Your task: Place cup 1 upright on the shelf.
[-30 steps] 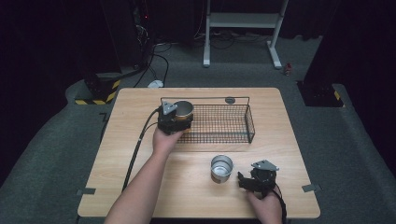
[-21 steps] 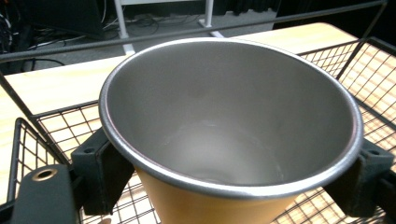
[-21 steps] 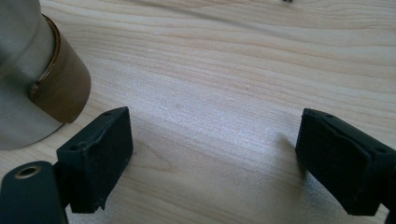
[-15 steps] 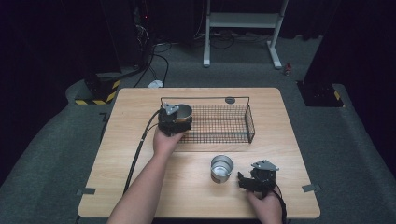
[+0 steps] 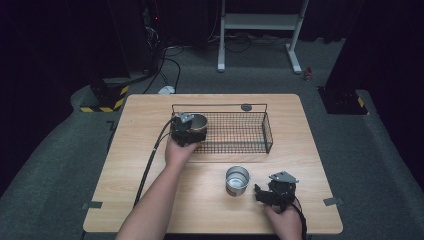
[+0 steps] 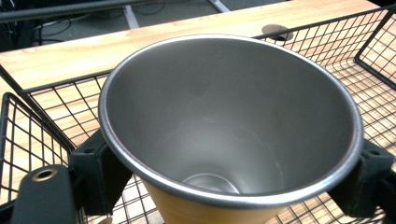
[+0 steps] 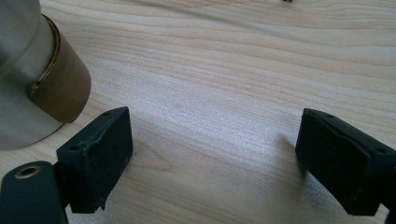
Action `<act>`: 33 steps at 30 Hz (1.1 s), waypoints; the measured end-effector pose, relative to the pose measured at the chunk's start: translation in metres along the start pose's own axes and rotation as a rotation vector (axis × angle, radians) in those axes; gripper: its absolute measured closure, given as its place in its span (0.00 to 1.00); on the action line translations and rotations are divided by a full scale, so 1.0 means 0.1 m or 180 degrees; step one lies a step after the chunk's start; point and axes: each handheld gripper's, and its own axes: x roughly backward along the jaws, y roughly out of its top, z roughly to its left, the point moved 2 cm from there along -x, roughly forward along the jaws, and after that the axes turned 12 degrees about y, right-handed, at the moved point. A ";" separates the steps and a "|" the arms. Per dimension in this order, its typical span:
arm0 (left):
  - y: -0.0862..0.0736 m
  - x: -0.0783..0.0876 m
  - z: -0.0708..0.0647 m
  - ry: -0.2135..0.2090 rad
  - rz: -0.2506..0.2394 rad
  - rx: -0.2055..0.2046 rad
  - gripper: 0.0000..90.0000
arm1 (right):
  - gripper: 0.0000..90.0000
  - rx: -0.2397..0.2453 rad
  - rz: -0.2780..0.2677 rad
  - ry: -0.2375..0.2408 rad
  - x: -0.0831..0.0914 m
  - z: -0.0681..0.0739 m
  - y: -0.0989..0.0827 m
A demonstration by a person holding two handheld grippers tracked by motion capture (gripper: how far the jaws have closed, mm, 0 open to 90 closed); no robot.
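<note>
Your left gripper (image 5: 187,131) is clamped on a steel cup (image 6: 231,135), one pad on each side just under the rim, cup mouth up and tilted twd the camera in the left gripper view. In the high view that cup (image 5: 196,123) sits at the left end of the wire basket (image 5: 252,145), over its mesh; can't tell if the base touches the basket floor. Taking the table (image 5: 150,165) as a clock face w/ 12 at the far edge, cup + gripper are at abt 10 o'clock, the basket runs from there across to abt 1. Your left hand (image 5: 176,151) is just on the near side of the basket, cable (image 5: 150,162) trailing back twd 7.

Your right gripper (image 5: 265,194) lies low at abt 5 o'clock, jaws wide apart w/ nothing between them, bare wood btwn the pads in the right gripper view. A second steel cup (image 5: 237,180) stands upright on the table just beside it, at the gripper's 10 o'clock, not touching. In the right gripper view that cup (image 7: 32,70) shows at upper left w/ a brass-coloured band round it, clear of the near pad. Small dark round disc (image 5: 246,107) on the table behind the basket, at abt 12.
</note>
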 end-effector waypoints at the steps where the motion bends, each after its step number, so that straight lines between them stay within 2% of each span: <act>1: 0.00 0.00 0.00 0.0003 0.0002 -0.0007 0.17 | 0.12 0.0001 0.0000 0.0000 0.00 0.00 0.00; 9: -0.01 -0.01 0.01 -0.0002 0.0028 -0.0006 0.17 | 0.12 0.0000 0.0000 0.0000 0.00 0.00 0.00; 20: -0.03 0.00 0.04 0.0026 0.0068 -0.0081 0.16 | 0.13 0.0010 -0.0002 0.0000 0.00 0.00 0.00; 33: -0.04 0.01 0.02 0.0039 0.0090 -0.0063 0.16 | 0.13 0.0007 -0.0003 -0.0002 0.00 0.00 0.00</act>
